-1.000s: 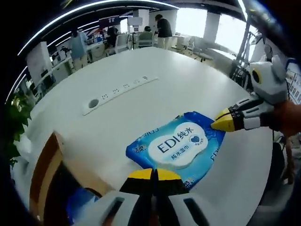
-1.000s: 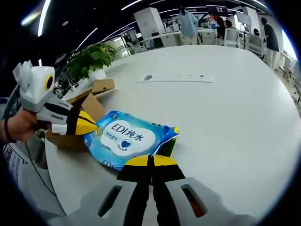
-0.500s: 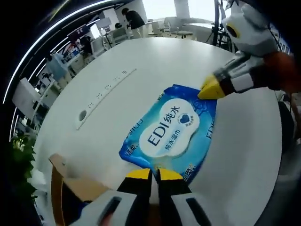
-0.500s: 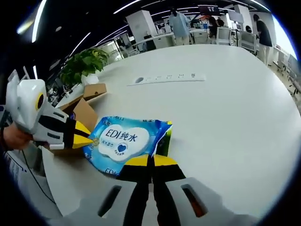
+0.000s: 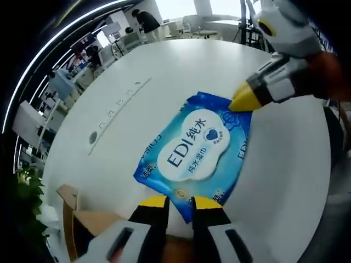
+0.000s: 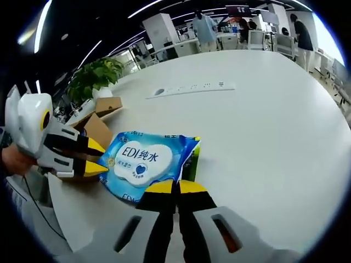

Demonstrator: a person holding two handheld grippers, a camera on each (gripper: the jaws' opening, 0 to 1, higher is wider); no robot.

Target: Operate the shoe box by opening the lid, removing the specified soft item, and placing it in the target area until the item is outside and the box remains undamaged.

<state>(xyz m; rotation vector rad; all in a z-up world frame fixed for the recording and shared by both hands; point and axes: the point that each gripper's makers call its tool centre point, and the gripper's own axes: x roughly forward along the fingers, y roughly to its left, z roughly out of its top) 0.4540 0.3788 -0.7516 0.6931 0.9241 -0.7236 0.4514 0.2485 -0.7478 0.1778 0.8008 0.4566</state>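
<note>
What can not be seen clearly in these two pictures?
- Box inside: left gripper view, cut off by the edge and hidden behind the left tongs.
- Small print on the wipes pack: too small to read in both views.
- Right tongs' hold on the pack: right gripper view, the tips cover the contact.

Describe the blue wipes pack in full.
The wipes pack is a soft, glossy blue plastic pouch with a white cloud-shaped flap printed "EDI". It lies flat, label up, on the white table, outside the cardboard box. The right hand-held gripper pinches one edge; the left hand-held gripper has opened at the opposite edge.
</note>
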